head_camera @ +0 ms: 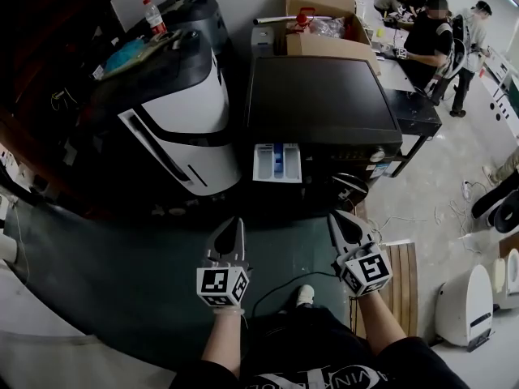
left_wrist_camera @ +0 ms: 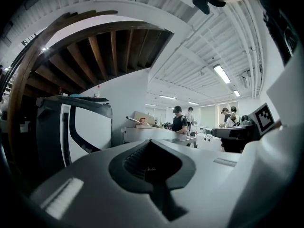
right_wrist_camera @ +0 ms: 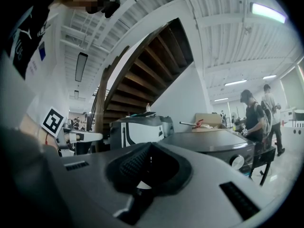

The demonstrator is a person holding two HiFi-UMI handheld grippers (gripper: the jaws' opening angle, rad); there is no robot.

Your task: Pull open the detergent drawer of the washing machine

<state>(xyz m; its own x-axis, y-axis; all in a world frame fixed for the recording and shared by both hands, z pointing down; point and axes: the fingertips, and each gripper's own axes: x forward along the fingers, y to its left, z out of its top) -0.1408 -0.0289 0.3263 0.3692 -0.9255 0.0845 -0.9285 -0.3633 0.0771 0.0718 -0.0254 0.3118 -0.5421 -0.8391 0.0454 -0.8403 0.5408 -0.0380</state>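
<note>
The washing machine (head_camera: 324, 104) has a dark top and stands ahead of me. Its detergent drawer (head_camera: 276, 162) sticks out of the front at the upper left, white with a blue compartment inside. My left gripper (head_camera: 231, 222) hangs well short of the drawer, below it in the head view, jaws shut on nothing. My right gripper (head_camera: 337, 216) is level with it to the right, below the machine's door, also shut and empty. In the left gripper view the closed jaws (left_wrist_camera: 152, 144) point past the machine (left_wrist_camera: 164, 136). In the right gripper view the gripper (right_wrist_camera: 149, 146) faces the machine (right_wrist_camera: 213, 144).
A tall black-and-white appliance (head_camera: 178, 128) stands close to the left of the washing machine. Cardboard boxes (head_camera: 324, 23) sit behind it. Two people (head_camera: 430, 31) work at a bench at the back right. A wooden pallet (head_camera: 403, 282) and white appliances (head_camera: 466, 306) lie to my right.
</note>
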